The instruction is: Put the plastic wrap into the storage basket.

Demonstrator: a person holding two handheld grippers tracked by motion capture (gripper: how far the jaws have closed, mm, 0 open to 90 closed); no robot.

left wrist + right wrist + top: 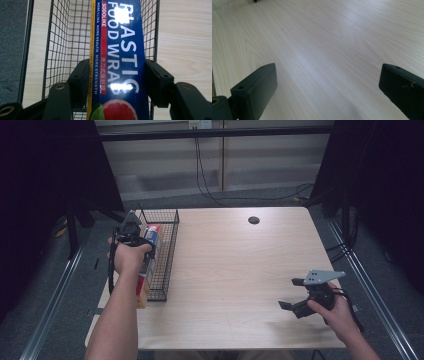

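Two jaws clamp the food-wrap box (120, 62) over the basket (65, 37)

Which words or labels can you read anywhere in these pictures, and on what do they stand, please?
"PLASTIC FOOD WRAP": white letters on the long blue cardboard box, partly lost to glare.
"SODOLIKE": red stripe on that box.
"MORE CLING MORE HEALTH MORE STRENGTH": white stripe beside it.
Chinese characters on the red stripe and the yellow edge's small print: too small to read.
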